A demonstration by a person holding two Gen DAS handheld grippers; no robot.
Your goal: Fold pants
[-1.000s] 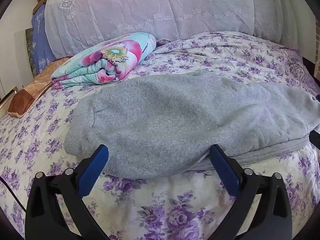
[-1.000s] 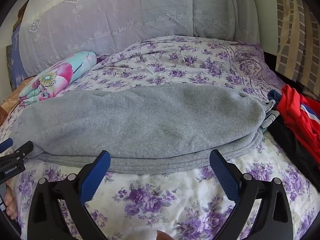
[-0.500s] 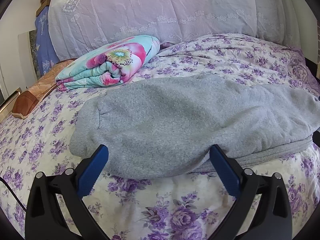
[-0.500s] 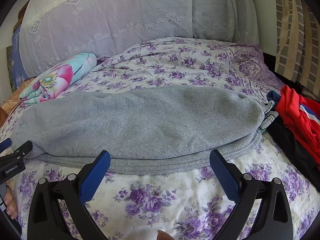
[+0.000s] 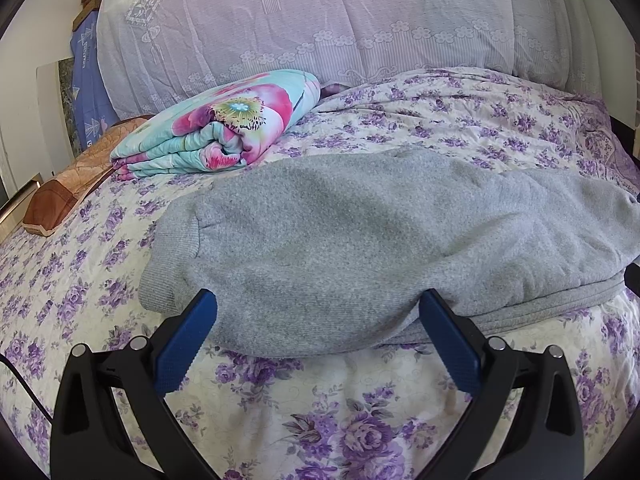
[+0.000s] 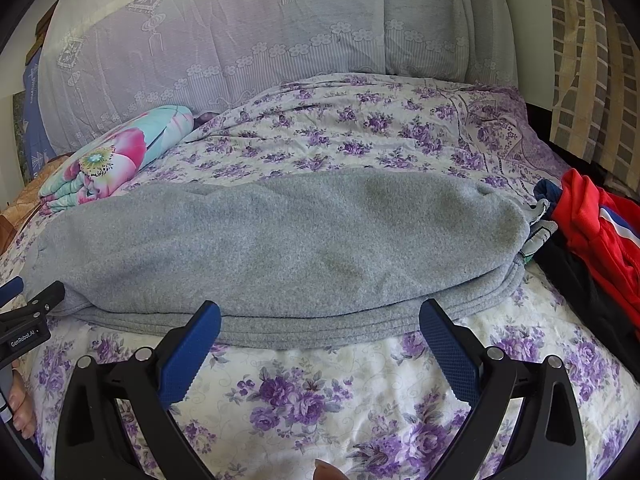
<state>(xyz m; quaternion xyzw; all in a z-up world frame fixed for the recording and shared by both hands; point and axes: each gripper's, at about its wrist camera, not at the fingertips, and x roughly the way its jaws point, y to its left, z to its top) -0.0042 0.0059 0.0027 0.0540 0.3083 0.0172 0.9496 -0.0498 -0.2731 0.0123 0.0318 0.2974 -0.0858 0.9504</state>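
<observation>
The grey sweatpants [image 5: 360, 248] lie folded in a long stack across the floral bedspread [image 5: 320, 420]; they also show in the right wrist view [image 6: 280, 248]. The ribbed cuffs [image 5: 168, 260] are at the left end. My left gripper [image 5: 318, 320] is open and empty, its blue fingers just in front of the near edge at the left end. My right gripper [image 6: 320, 328] is open and empty, in front of the near edge toward the right end. The left gripper's tip [image 6: 36, 304] shows at the left border of the right wrist view.
A rolled floral blanket [image 5: 224, 128] lies behind the pants at the left. A brown cushion [image 5: 60, 196] is at the far left. Red and black clothes [image 6: 592, 240] are piled at the right end. A lace-covered headboard [image 6: 260, 40] stands behind.
In the left wrist view the pants have slid right and slightly down; the view has shifted a little. The right wrist view has barely changed. Both grippers stay open.
</observation>
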